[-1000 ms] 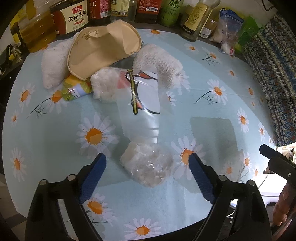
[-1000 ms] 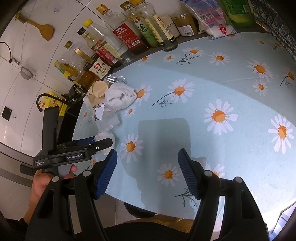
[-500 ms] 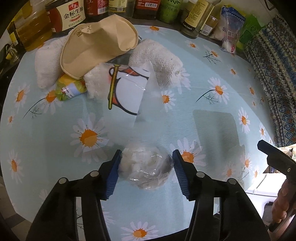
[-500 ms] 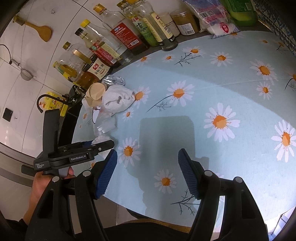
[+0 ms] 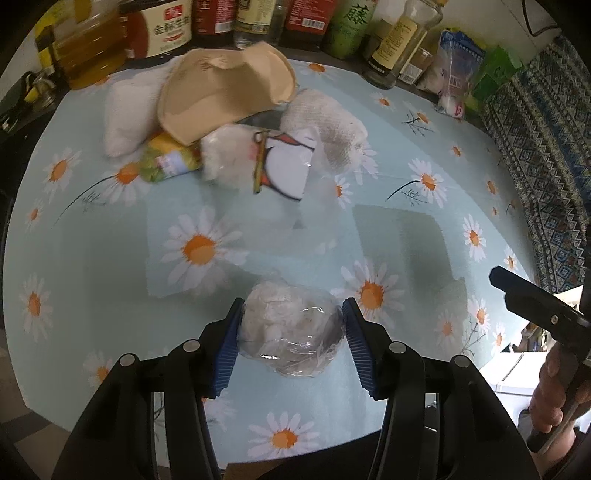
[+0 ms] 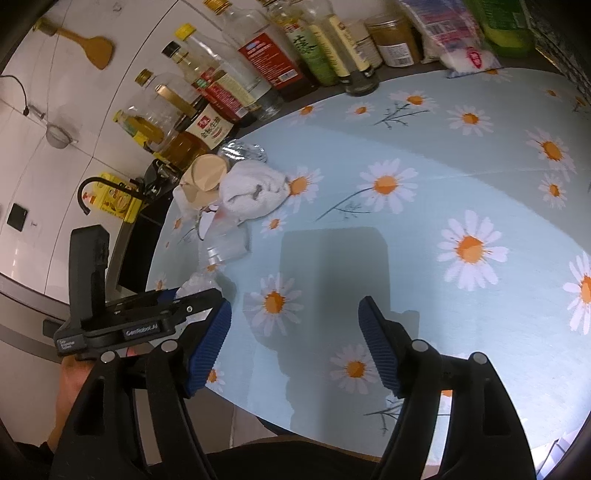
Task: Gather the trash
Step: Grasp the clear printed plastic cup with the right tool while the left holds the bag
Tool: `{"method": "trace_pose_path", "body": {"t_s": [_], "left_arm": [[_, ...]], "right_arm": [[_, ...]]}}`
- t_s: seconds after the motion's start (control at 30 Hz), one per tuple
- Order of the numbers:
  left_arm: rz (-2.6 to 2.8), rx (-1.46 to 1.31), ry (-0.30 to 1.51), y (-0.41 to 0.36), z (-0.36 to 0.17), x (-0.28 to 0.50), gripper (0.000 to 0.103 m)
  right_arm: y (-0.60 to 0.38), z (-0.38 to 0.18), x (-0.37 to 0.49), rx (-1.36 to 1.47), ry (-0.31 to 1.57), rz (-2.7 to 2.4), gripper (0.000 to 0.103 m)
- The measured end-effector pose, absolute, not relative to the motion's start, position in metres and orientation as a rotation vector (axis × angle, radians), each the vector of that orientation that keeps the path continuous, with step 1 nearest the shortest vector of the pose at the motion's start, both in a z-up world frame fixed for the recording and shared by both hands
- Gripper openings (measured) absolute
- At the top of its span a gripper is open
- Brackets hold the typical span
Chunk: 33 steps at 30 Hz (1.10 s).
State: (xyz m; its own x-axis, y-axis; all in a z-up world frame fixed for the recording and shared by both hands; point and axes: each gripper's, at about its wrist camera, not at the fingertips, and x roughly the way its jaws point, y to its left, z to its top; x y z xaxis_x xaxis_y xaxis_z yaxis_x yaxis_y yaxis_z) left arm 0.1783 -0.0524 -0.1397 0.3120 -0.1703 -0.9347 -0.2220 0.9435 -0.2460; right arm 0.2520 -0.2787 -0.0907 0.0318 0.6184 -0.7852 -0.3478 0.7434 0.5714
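Left wrist view: the left gripper (image 5: 291,332) pinches the plastic wad (image 5: 290,332), both pads against its sides near the table (image 5: 110,229) edge; lift straight and keep the squeeze gentle, since crumpled film may slip. Right wrist view: the right gripper (image 6: 295,343), jaws just widening, hangs spread and empty, the wad well left of it.

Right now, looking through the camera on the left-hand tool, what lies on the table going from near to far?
Left gripper clamped on a plastic-wrapped wad → clear printed wrapper → squashed paper cup → row of sauce bottles at the back edge.
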Motion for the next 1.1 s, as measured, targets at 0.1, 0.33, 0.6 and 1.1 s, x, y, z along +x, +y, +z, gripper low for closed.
{"method": "trace_pose_path", "body": {"t_s": [0.1,0.33,0.6,1.1], "left_arm": [[0.051,-0.381,1.243,-0.044,-0.135,0.167,0.051],[0.098,-0.427,1.194,-0.022,-0.119,0.136,0.051],[0.159,-0.481,1.142,0.002,-0.104,0.101,0.051],[0.282,-0.593,1.084,0.034,-0.094,0.044,0.051]], "right_arm": [[-0.265,-0.09,0.25,0.223,1.352,0.78,0.072],[-0.232,-0.089,0.248,0.182,1.354,0.829,0.079],[-0.191,-0.088,0.251,0.119,1.35,0.88,0.08],[-0.132,-0.108,0.274,0.031,1.394,0.905,0.083]]}}
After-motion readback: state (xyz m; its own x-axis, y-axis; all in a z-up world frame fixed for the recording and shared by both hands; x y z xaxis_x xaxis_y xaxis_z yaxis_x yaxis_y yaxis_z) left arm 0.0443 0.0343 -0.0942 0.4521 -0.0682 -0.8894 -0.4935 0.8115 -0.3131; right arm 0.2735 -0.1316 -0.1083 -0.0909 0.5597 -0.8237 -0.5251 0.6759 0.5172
